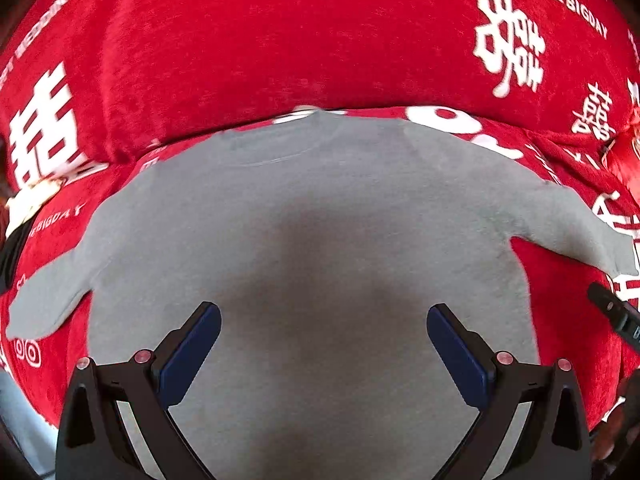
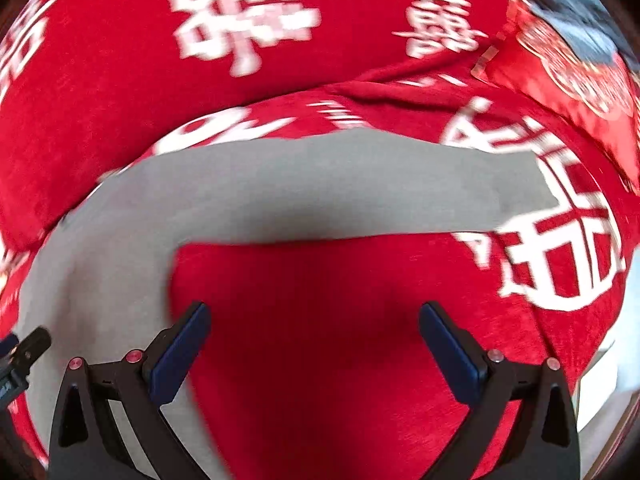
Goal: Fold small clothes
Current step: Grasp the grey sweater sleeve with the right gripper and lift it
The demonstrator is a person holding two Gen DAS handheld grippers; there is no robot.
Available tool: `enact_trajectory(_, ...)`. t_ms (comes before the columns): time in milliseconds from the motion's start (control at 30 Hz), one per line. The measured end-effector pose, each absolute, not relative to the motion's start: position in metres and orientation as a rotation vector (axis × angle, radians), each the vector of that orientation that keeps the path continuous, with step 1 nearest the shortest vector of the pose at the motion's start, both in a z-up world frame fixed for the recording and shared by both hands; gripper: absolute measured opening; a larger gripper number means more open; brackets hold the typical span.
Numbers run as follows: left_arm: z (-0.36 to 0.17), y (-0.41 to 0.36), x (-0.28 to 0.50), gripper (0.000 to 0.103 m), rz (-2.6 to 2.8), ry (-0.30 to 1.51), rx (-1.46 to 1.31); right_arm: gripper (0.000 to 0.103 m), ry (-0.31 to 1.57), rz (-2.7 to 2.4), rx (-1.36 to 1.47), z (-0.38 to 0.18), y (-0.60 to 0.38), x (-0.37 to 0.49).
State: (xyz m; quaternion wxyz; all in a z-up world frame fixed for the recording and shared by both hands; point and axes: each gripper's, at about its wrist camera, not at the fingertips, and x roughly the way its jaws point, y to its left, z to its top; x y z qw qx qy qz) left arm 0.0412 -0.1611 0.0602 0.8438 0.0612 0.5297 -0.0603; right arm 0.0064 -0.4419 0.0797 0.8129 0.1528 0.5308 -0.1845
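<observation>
One red plush cover fills both views, printed with white double-happiness characters and "THE BIGDAY" lettering; it drapes a padded backrest at the top and a flat seat-like surface below. Spread flat on that lower surface lies a grey long-sleeved top, plain, no print, soft matte knit, neckline pointing away from the camera with a faint curved seam under it. Body is smooth, few wrinkles, with a dark shadow across its middle. Both sleeves stretch out sideways: left sleeve angles down toward the frame's left edge, right sleeve runs out to the right edge. In the right wrist view the grey top sits at left and its right sleeve extends straight across the frame, cuff end cut square near a large white character.

Left gripper hovers over the lower body of the top, jaws spread wide, blue pads bare, nothing between them. Right gripper hangs over bare red cover just below the sleeve, jaws likewise wide apart and empty; its left finger overlaps the top's side edge. Right wrist view is motion-blurred. Small red embroidered cushion lies at upper right.
</observation>
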Motion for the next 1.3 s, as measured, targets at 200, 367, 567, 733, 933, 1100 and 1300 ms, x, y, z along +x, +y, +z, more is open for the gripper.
enact_trajectory(200, 0.053, -0.194, 0.052, 0.103, -0.155, 1.135, 0.174, 0.103, 1.097, -0.507, 0.531, 0.062, -0.531, -0.007)
enact_trajectory(367, 0.045, -0.209, 0.06, 0.103, -0.152, 1.155, 0.189, 0.095, 1.006, -0.496, 0.799, 0.042, -0.589, -0.017)
enact_trajectory(567, 0.031, -0.217, 0.062, 0.103, -0.148, 1.182, 0.206, 0.082, 0.918, -0.449, 0.904, 0.02, -0.62, -0.004)
enact_trajectory(733, 0.028, -0.22, 0.073, 0.103, -0.143, 1.187, 0.183, 0.033, 0.872, -0.412, 0.891, 0.024, -0.627, 0.009)
enact_trajectory(933, 0.039, -0.211, 0.108, 0.103, -0.094, 1.162, 0.1, 0.014, 0.853, -0.426, 0.836, 0.026, -0.635, 0.007)
enact_trajectory(1100, 0.041, -0.212, 0.138, 0.103, -0.058, 1.175, 0.046, 0.006, 0.846, -0.448, 0.881, 0.019, -0.649, -0.003)
enact_trajectory(1300, 0.02, -0.259, 0.147, 0.103, -0.155, 1.239, 0.102, 0.006, 0.759, -0.481, 0.714, 0.057, -0.632, -0.026)
